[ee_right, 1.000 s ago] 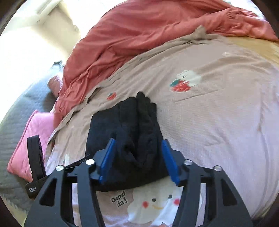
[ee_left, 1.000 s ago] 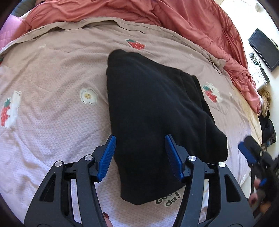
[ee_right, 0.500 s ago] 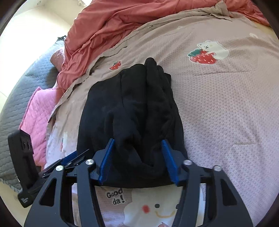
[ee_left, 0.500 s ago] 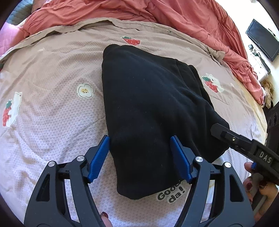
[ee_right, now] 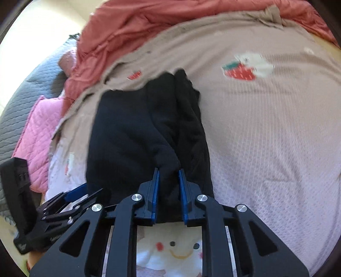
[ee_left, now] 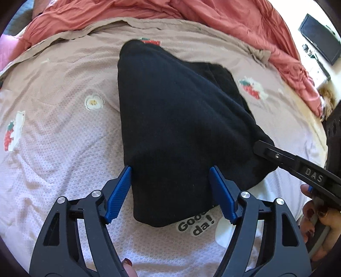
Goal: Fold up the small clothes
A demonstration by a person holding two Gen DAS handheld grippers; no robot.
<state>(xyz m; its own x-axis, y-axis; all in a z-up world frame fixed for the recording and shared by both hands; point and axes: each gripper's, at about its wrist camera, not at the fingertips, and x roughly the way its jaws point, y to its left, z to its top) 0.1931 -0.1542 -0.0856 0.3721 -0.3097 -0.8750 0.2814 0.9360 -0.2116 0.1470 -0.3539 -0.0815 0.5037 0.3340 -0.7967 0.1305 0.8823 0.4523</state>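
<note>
A black folded garment (ee_left: 177, 110) lies on the printed bedsheet (ee_left: 64, 136), its narrow end towards me. My left gripper (ee_left: 170, 168) straddles that near end; its jaws are opening, with the cloth between the blue pads and not pinched. In the right wrist view the same garment (ee_right: 127, 132) shows bunched folds. My right gripper (ee_right: 168, 170) is closing, and its pads pinch a raised fold at the near edge. The right gripper's finger (ee_left: 287, 162) reaches the garment's right corner in the left view. The left gripper (ee_right: 70, 198) sits at the lower left of the right view.
A salmon-red duvet (ee_left: 213, 19) is heaped along the far side of the bed. A pink quilted pillow (ee_right: 40, 127) and a grey quilt (ee_right: 23, 89) lie at the left. A dark screen (ee_left: 319, 40) stands off the bed at the right. A person's hand (ee_left: 319, 221) holds the right gripper.
The right jaws have narrowed from wide apart onto a fold of the black cloth. The left gripper has slid forward over the near end and its jaws have widened.
</note>
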